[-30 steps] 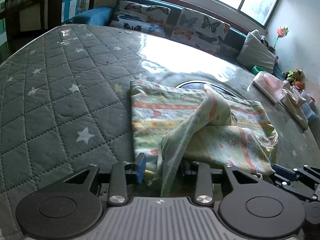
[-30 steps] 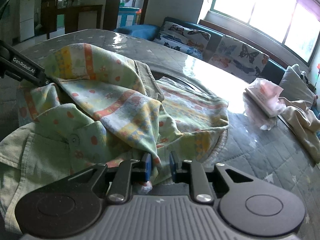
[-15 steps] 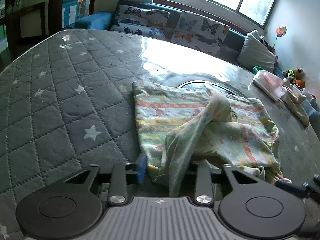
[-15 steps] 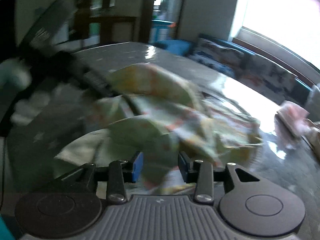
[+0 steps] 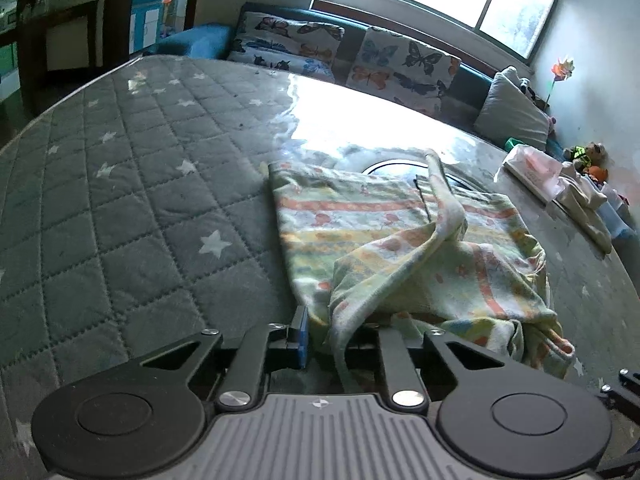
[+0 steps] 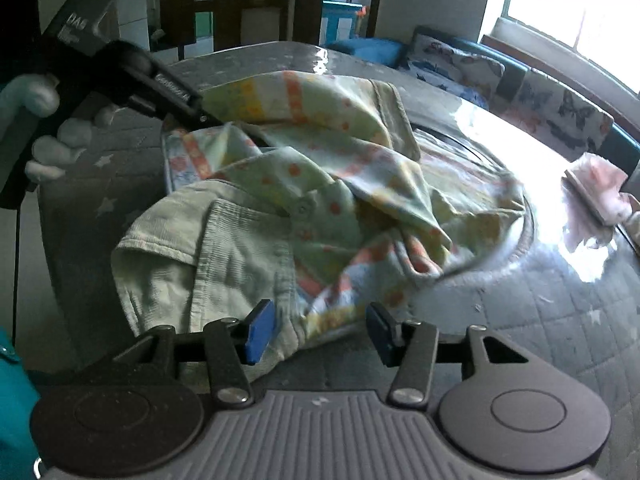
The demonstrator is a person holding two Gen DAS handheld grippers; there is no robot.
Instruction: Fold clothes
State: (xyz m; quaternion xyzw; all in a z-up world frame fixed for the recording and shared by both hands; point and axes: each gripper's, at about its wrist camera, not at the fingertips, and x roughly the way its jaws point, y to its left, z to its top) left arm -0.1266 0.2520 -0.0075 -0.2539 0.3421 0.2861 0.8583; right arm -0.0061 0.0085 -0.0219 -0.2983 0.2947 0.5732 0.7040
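Observation:
A pale green child's garment [image 5: 404,248] with orange stripes and prints lies bunched on a grey quilted star-pattern table cover [image 5: 132,200]. My left gripper [image 5: 338,338] has a hanging fold of the garment between its fingers; the right finger is hidden by cloth. In the right wrist view the garment [image 6: 304,200] lies in a heap, its collar and button facing me. My right gripper [image 6: 320,332] is open at the heap's near edge, cloth lying between the blue pads without being pinched. The left gripper [image 6: 176,96] shows at upper left, held by a gloved hand.
A pink-white packet [image 5: 532,168] and a beige cloth [image 5: 588,204] lie at the table's far right. A sofa with butterfly cushions [image 5: 400,64] stands behind the table under a bright window. Dark furniture [image 6: 240,20] stands in the back room.
My right gripper has opened and let go of the garment, which has dropped onto the heap. It has swung left. The left gripper keeps its fold and has shifted slightly.

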